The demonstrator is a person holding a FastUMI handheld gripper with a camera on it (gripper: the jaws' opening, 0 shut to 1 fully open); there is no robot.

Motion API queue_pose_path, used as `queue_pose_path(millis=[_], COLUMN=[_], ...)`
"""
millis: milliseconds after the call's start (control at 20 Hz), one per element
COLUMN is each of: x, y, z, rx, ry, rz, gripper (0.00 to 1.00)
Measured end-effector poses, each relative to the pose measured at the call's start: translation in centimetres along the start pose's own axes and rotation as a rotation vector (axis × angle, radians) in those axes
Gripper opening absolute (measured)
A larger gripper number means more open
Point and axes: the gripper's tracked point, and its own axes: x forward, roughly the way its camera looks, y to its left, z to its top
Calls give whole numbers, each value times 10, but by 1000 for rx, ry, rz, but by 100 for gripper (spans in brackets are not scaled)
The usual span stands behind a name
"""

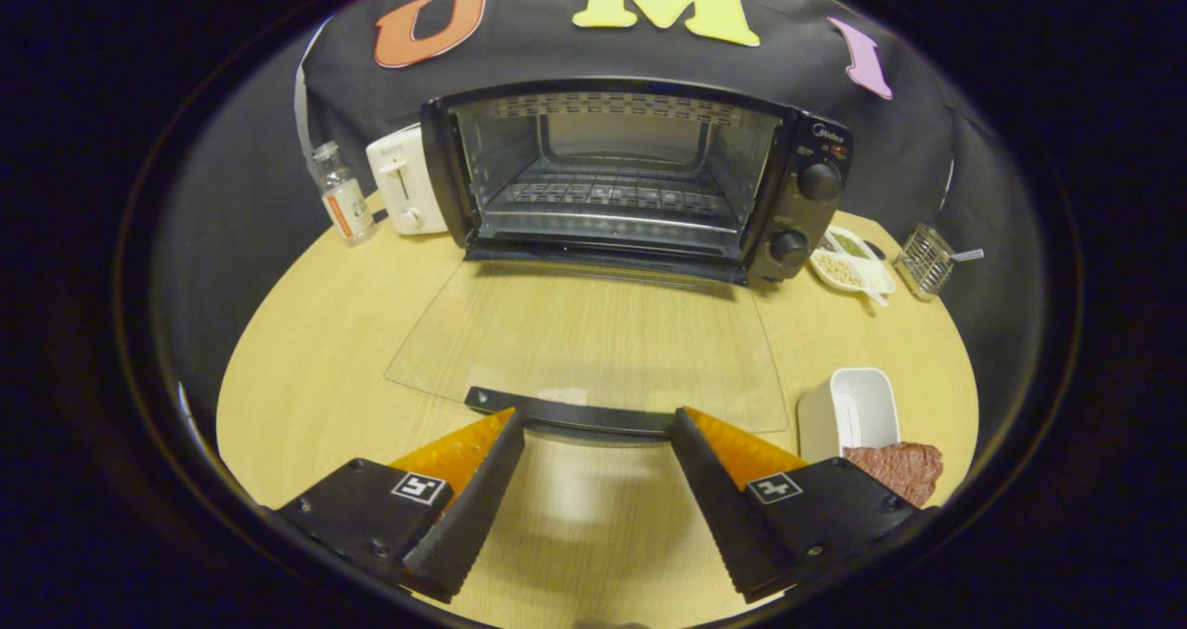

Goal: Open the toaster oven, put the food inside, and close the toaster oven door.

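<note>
On the far left of the wooden table (315,351) stands a small clear bottle (341,193) with a label, and just right of it a white toaster (403,181), which sits against the left side of the toaster oven (640,174). The oven stands at the far middle of the table with its glass door (593,341) folded fully down and lying flat towards the near side; the wire rack (603,193) inside is bare. The gripper (593,430) hangs at the near edge of the door with its fingers spread wide, gripping nothing, their tips just at the dark door handle (570,413). Right of the oven lie a small white dish (848,263) and a wire basket (925,260). On the near right stands a white container (853,411), and just beside it, behind the right finger, lies the reddish-brown piece of meat (899,469)
</note>
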Motion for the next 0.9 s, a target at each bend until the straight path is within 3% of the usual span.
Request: queue_pose_path(millis=[200,450,550,700,850,900], x=[-36,-81,-90,-92,-87,-84], y=[-36,-141,-184,-218,-221,-218], z=[30,53,43,9,-25,-34], rx=[-85,-74,-49,23,102,131], ry=[-98,-180,-162,-82,-9,12], rz=[33,11,4,72,180,218], gripper=[100,100,100,100,97,91])
